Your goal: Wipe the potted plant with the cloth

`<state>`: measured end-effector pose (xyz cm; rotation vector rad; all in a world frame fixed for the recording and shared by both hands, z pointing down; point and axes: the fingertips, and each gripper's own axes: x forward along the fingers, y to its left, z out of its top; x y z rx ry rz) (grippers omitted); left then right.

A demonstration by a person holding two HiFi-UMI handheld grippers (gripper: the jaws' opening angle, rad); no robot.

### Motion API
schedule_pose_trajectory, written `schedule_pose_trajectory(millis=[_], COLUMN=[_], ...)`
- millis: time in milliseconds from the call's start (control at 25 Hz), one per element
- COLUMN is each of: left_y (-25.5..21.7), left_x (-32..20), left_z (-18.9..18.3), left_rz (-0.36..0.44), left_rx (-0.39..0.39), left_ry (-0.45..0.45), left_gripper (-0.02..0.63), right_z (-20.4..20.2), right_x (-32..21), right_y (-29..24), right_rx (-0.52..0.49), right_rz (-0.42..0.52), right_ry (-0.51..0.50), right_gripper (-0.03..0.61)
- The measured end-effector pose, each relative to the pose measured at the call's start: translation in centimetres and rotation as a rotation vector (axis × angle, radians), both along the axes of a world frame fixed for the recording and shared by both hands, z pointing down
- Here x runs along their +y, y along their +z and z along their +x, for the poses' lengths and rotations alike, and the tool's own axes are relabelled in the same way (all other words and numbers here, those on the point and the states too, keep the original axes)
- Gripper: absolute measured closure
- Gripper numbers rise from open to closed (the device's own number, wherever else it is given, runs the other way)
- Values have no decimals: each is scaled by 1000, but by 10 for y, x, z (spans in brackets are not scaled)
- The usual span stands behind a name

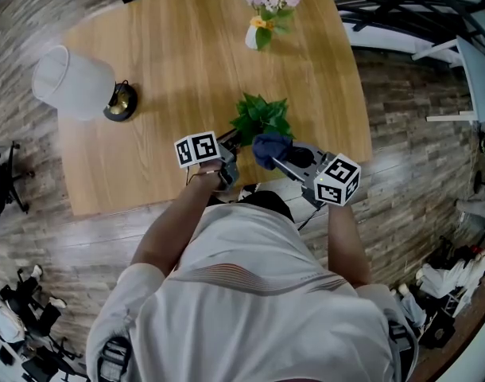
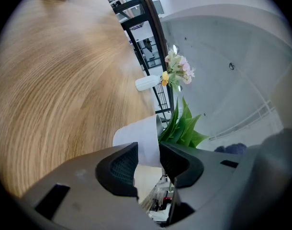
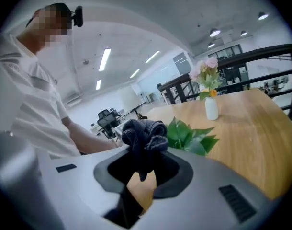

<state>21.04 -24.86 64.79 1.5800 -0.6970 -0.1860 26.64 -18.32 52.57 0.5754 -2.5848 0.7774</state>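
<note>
At the front edge of the worktop (image 1: 147, 46), the left tongs (image 2: 148, 159) are drawn narrow around the white pot (image 2: 142, 140) of the potted plant (image 1: 262, 118). They seem to pinch its wall, though the contact itself is partly hidden. The pot looks light and easy to tip, so a hold low on its side should steady it. The leaves (image 3: 191, 138) look thin and bendy and probably want soft strokes, supported from beneath. Just right of them, the right tongs (image 3: 145, 161) are clamped on a bunched dark blue cloth (image 3: 142, 134), soft and limp, just beside the foliage.
</note>
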Motion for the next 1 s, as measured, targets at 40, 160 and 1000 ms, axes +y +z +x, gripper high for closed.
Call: schedule_pose_trajectory(millis=[40, 160, 1000], left_y=[0, 0, -122], left_x=[0, 1, -43], left_z=[0, 0, -99], left_rz=[1, 3, 505], left_rx=[0, 2, -578], left_ry=[-1, -2, -85], left_gripper=[476, 476, 547], right_z=[4, 38, 118], right_x=[-11, -37, -107], right_y=[7, 45, -59], right_rx=[26, 157, 167], right_rz=[-5, -84, 246], right_ry=[53, 265, 713], right_gripper=[443, 443, 443])
